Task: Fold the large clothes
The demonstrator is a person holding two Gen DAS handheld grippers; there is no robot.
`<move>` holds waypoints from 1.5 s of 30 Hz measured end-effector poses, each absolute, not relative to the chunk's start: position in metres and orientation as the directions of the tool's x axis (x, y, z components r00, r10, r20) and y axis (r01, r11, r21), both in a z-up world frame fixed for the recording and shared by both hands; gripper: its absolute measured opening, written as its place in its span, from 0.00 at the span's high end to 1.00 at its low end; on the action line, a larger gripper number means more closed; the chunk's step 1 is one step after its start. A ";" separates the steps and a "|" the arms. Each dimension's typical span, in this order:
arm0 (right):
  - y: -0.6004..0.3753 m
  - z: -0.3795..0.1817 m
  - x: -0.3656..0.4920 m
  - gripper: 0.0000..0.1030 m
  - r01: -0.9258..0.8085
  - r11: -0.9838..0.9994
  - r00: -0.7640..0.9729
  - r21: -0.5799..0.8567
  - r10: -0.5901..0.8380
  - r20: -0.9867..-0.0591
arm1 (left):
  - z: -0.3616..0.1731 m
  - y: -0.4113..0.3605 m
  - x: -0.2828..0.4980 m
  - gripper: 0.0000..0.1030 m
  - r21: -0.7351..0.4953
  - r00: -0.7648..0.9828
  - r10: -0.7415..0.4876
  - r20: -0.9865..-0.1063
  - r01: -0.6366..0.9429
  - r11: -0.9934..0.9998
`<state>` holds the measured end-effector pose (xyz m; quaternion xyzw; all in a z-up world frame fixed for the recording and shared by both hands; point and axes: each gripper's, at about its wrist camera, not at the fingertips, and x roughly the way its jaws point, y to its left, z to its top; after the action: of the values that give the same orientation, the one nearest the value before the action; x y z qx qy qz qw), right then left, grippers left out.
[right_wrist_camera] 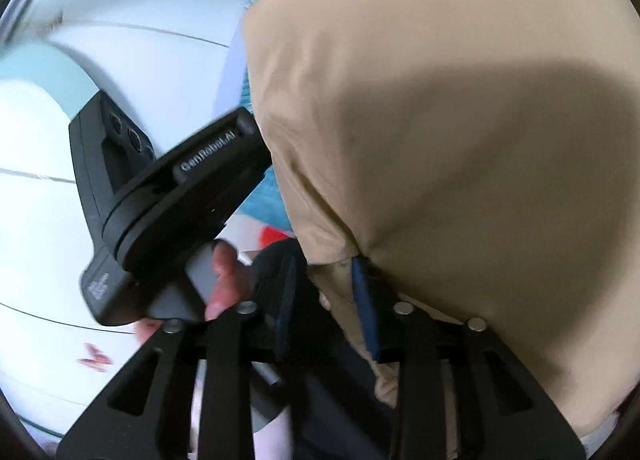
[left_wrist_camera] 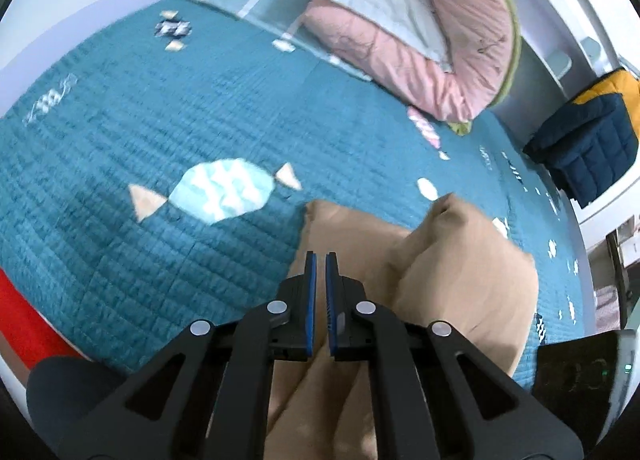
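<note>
left gripper [left_wrist_camera: 321, 260]: blue pads nearly pressed together, nothing visibly pinched, angled down over tan garment [left_wrist_camera: 460, 280] | right gripper [right_wrist_camera: 326, 272]: jaws parted, garment edge draped between | garment: bunched at bed [left_wrist_camera: 120, 140] near edge

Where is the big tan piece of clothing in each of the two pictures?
Left wrist view: the tan garment fills the lower middle and right, lying on the teal quilt, under the left gripper.
Right wrist view: it fills most of the right and top, with a fold of it between the right gripper fingers.
Shared landmark: the teal quilt, a small patch left of the garment in the right wrist view.
</note>
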<state>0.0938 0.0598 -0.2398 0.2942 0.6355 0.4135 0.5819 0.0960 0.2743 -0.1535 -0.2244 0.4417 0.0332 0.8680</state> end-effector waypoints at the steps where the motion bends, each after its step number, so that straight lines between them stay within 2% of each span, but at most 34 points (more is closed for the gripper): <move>1: 0.057 -0.244 0.093 0.67 -0.069 0.470 -0.150 0.880 0.867 -0.475 | -0.152 0.271 0.097 0.95 -0.356 0.612 -0.138 -0.779 -0.250 0.901; 5: 0.051 -0.239 0.095 0.65 -0.031 0.408 -0.184 0.912 0.895 -0.406 | -0.151 0.266 0.097 0.91 -0.356 0.615 -0.144 -0.775 -0.236 0.904; 7: 0.047 -0.231 0.094 0.64 -0.034 0.411 -0.186 0.911 0.893 -0.410 | -0.153 0.266 0.097 0.88 -0.377 0.616 -0.169 -0.770 -0.224 0.899; 9: 0.040 -0.229 0.091 0.56 -0.011 0.416 -0.184 0.909 0.893 -0.411 | -0.156 0.260 0.101 0.88 -0.370 0.603 -0.178 -0.778 -0.210 0.905; 11: 0.035 -0.225 0.088 0.56 -0.021 0.430 -0.202 0.902 0.882 -0.425 | -0.160 0.254 0.106 0.88 -0.332 0.585 -0.153 -0.797 -0.212 0.919; 16: -0.009 -0.197 0.097 0.54 -0.050 0.460 -0.083 0.887 0.883 -0.462 | -0.179 0.252 0.120 0.88 -0.294 0.536 -0.126 -0.835 -0.241 0.925; 20: -0.033 -0.189 0.094 0.54 -0.085 0.568 0.001 0.819 0.822 -0.570 | -0.190 0.258 0.128 0.88 -0.295 0.515 -0.113 -0.850 -0.286 0.912; 23: -0.018 -0.210 0.083 0.54 -0.089 0.582 -0.080 0.808 0.805 -0.588 | -0.190 0.260 0.130 0.88 -0.304 0.521 -0.114 -0.846 -0.294 0.906; 26: 0.011 -0.237 0.069 0.59 -0.085 0.601 -0.185 0.795 0.774 -0.605 | -0.186 0.259 0.128 0.87 -0.285 0.533 -0.090 -0.841 -0.297 0.911; 29: 0.036 -0.257 0.080 0.76 -0.134 0.696 -0.152 0.706 0.689 -0.708 | -0.177 0.261 0.121 0.87 -0.248 0.547 -0.042 -0.836 -0.309 0.918; 30: 0.041 -0.260 0.085 0.78 -0.137 0.707 -0.140 0.693 0.679 -0.721 | -0.173 0.263 0.118 0.87 -0.241 0.554 -0.031 -0.832 -0.311 0.920; 40: 0.104 -0.243 0.115 0.82 -0.234 0.745 0.006 0.625 0.644 -0.765 | -0.158 0.290 0.103 0.87 -0.267 0.603 0.011 -0.798 -0.370 0.890; 42: 0.095 -0.234 0.106 0.78 -0.241 0.722 -0.009 0.648 0.666 -0.746 | -0.158 0.289 0.102 0.87 -0.271 0.609 -0.001 -0.793 -0.351 0.896; 45: 0.100 -0.205 0.114 0.78 -0.266 0.725 0.039 0.636 0.667 -0.744 | -0.151 0.277 0.100 0.87 -0.283 0.635 -0.050 -0.771 -0.272 0.920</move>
<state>0.1142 0.1002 -0.2045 0.1646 0.6082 0.3325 0.7017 0.0997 0.2771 -0.1511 -0.1903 0.4225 0.0629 0.8839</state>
